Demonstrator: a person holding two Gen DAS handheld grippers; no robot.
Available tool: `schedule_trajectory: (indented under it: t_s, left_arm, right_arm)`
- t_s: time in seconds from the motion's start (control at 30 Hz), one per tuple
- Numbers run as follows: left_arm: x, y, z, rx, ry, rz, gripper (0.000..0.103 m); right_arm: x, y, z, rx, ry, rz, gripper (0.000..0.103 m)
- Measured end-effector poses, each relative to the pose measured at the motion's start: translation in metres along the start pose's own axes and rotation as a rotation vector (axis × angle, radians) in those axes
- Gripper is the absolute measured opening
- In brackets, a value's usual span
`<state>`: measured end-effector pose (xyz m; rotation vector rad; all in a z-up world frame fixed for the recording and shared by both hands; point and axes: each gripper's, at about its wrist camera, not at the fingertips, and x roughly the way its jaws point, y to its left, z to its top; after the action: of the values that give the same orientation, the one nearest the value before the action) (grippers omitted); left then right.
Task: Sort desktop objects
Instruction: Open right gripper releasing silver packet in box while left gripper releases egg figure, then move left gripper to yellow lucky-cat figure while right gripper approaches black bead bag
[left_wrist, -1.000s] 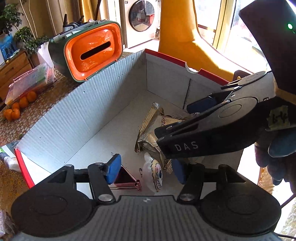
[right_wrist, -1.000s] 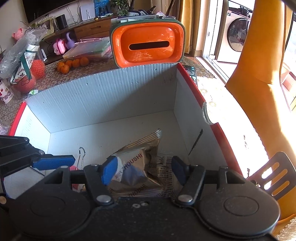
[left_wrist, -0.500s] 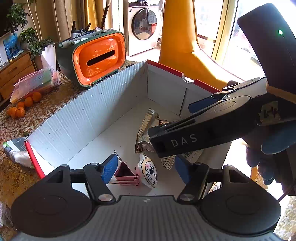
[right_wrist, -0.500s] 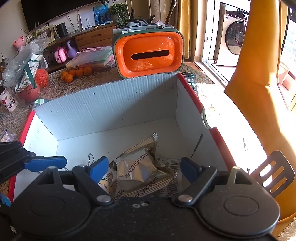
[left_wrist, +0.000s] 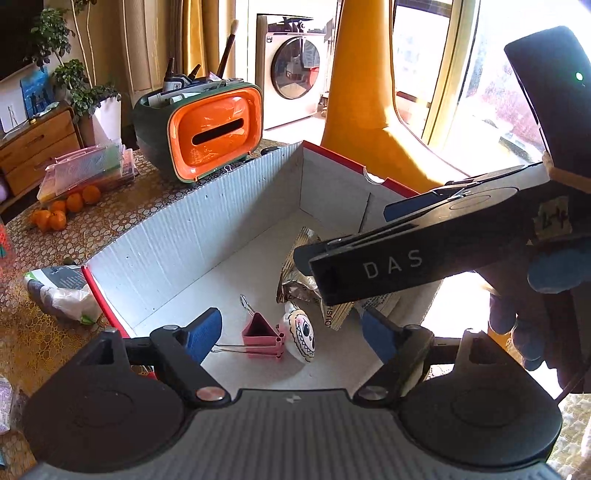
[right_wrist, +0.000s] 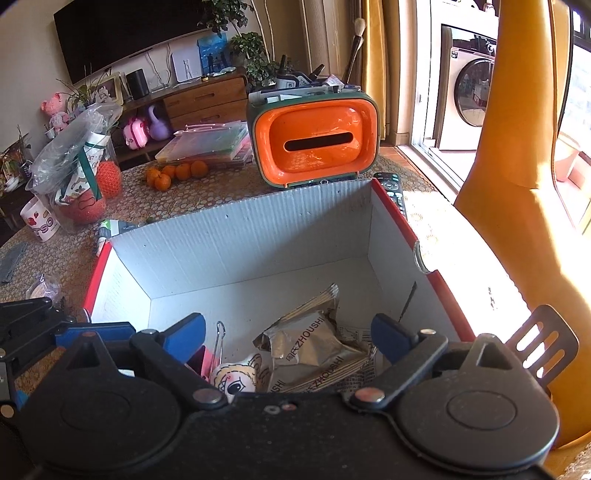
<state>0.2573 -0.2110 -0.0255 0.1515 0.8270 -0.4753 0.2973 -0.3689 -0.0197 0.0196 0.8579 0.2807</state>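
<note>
On the patterned table (right_wrist: 229, 192), a heap of oranges (right_wrist: 177, 173) lies near the far left edge, and an orange-fronted organizer (right_wrist: 314, 142) stands at the far edge, just behind a red-rimmed cardboard box (right_wrist: 236, 240). Both claws hang above the box's near side. The left gripper (left_wrist: 291, 330) is opening its jaws with nothing pinched between them — below it, on the box floor by the near wall, lies a pink binder clip (left_wrist: 263, 334), touching a small white skull-faced charm (left_wrist: 301, 334) on its right. The right gripper (right_wrist: 288, 332) is also spreading wider, empty; foil snack packets (right_wrist: 314, 350) rest on the floor toward the box's right wall.
</note>
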Motion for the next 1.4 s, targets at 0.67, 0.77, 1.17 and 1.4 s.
schedule_trajectory:
  t_s: [0.67,0.77,1.17,1.4]
  left_arm:
    - [-0.067,0.026,-0.03,-0.061,-0.114,0.029,0.103]
    - [-0.08,0.032,-0.036,-0.068,-0.135,0.039,0.103]
    - [-0.129,0.066,-0.068,-0.095,-0.199,0.1,0.103]
    - [-0.156,0.102,-0.094,-0.152,-0.225,0.158,0.103]
  right_arm:
    - [-0.054,0.035,-0.012,0.036,-0.094,0.005,0.103]
    - [-0.063,0.046,-0.015,0.027,-0.109,0.006,0.103]
    - [-0.08,0.103,-0.022,-0.018,-0.123,0.041,0.103]
    - [-0.08,0.151,-0.025,-0.097,-0.14,0.068,0.103]
